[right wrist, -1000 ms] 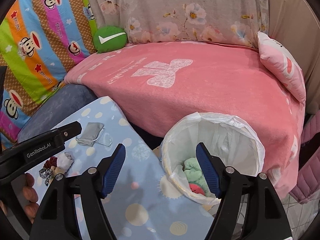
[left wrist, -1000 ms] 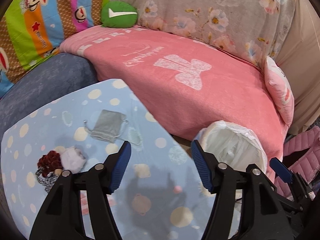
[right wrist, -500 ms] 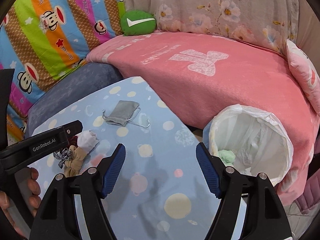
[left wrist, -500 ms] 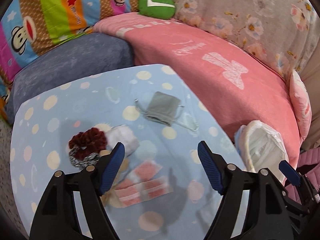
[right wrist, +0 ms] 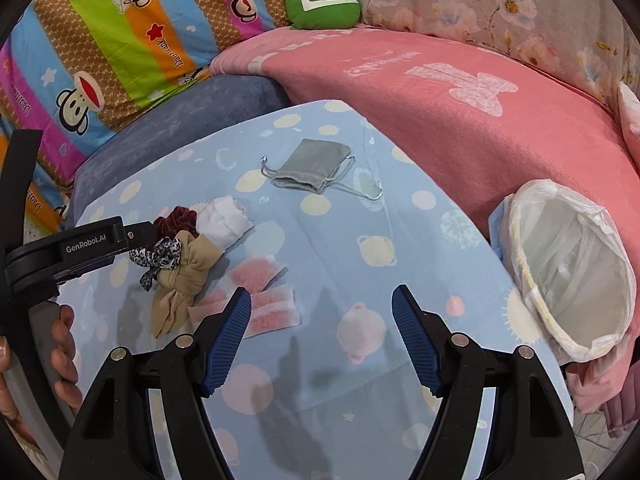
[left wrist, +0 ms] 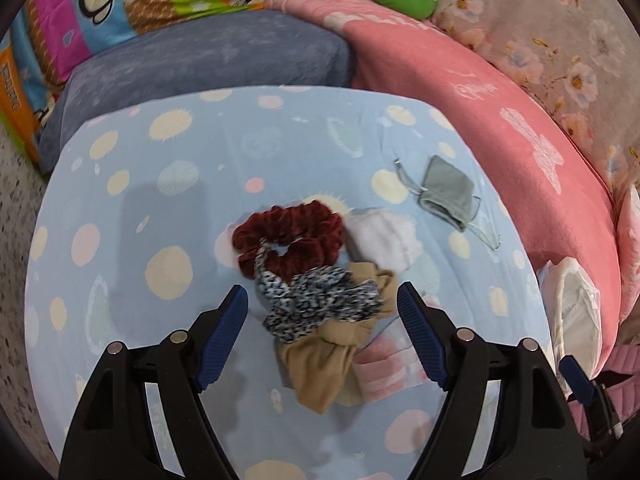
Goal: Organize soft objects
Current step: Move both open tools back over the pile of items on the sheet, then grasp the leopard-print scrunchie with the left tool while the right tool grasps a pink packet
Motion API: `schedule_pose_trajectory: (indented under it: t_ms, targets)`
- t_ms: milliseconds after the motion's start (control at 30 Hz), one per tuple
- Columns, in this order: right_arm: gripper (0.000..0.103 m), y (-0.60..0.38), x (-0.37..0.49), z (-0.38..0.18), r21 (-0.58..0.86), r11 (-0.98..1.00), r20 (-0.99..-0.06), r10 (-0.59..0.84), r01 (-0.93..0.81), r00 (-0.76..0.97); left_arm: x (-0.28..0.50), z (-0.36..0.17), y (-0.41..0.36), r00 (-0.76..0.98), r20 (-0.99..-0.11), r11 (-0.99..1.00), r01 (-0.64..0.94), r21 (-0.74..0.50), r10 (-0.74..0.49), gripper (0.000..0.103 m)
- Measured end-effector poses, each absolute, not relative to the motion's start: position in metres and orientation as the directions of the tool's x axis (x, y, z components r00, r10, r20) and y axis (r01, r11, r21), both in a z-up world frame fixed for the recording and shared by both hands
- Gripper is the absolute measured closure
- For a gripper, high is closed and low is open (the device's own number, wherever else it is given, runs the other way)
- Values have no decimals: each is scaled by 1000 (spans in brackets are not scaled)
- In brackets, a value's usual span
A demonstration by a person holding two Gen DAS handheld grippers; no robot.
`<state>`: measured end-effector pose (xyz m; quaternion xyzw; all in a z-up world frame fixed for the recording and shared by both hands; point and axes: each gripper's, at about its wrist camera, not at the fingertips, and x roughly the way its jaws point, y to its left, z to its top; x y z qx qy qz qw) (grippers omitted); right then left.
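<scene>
Left gripper (left wrist: 322,308): fingers spread wide, nothing pinched; the black-and-white patterned scrunchie (left wrist: 316,300) and tan knotted cloth (left wrist: 324,364) lie on the table between and below the pads, contact not seen. Dark red scrunchie (left wrist: 290,236) touches the patterned one on its far side; a white rolled cloth (left wrist: 382,236) sits just beside it. Pink-and-white sachets (right wrist: 264,296) lie beside the tan cloth.

Right gripper (right wrist: 320,316): fingers spread, empty, above bare dotted blue tablecloth (right wrist: 360,220). Grey drawstring pouch (right wrist: 314,166) lies apart, toward the pink blanket (right wrist: 460,120). White-lined bin (right wrist: 568,268) stands at the table's right edge. A hand (right wrist: 60,360) grips the left tool's handle.
</scene>
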<state>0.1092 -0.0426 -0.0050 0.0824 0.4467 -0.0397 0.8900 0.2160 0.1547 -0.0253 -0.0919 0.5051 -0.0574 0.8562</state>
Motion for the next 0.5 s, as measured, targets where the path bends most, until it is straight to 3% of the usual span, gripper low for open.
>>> schedule_pose_trajectory:
  t_ms: [200, 333, 500]
  targets:
    - [33, -25, 116, -25, 116, 986, -827, 29, 119, 562, 224, -45, 172, 434, -864, 953, -40, -301, -255, 31]
    - [33, -17, 122, -35, 116, 988, -840, 40, 106, 542, 228, -52, 174, 417, -865, 945, -40, -324, -278, 40]
    - [36, -9, 129, -47, 128, 987, -853, 60, 95, 519, 231, -55, 169, 397, -863, 938, -16, -346, -312, 79]
